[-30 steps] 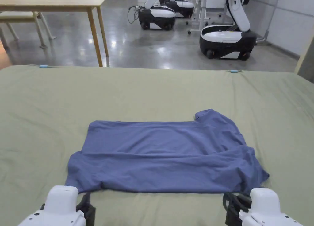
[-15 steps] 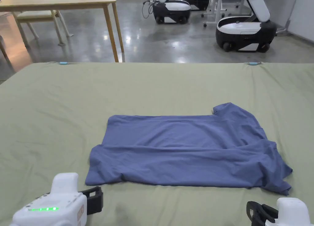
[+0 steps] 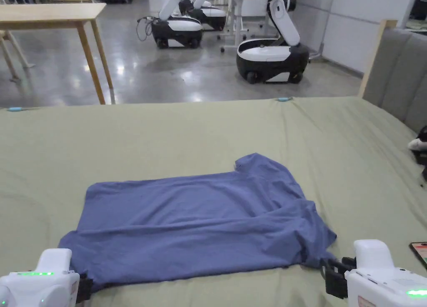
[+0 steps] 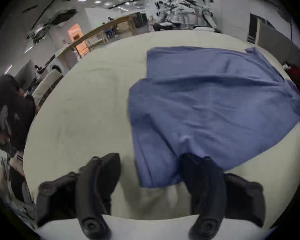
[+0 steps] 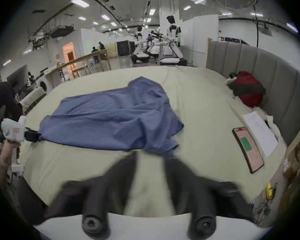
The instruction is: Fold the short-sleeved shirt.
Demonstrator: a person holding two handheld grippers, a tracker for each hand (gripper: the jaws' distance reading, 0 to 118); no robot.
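Two tools are at the near edge of the blue shirt (image 3: pixel 196 226), which lies flat and half folded on the green bed sheet (image 3: pixel 167 132). My left tool (image 4: pixel 150 172) stands wide, its jaws straddling the shirt's near left corner, one jaw on bare sheet and the other over the cloth. My right tool (image 5: pixel 151 159) is blurred, jaws apart with sheet showing between them, its tips just at the rumpled sleeve corner; a phone (image 5: pixel 248 150) lies to its right.
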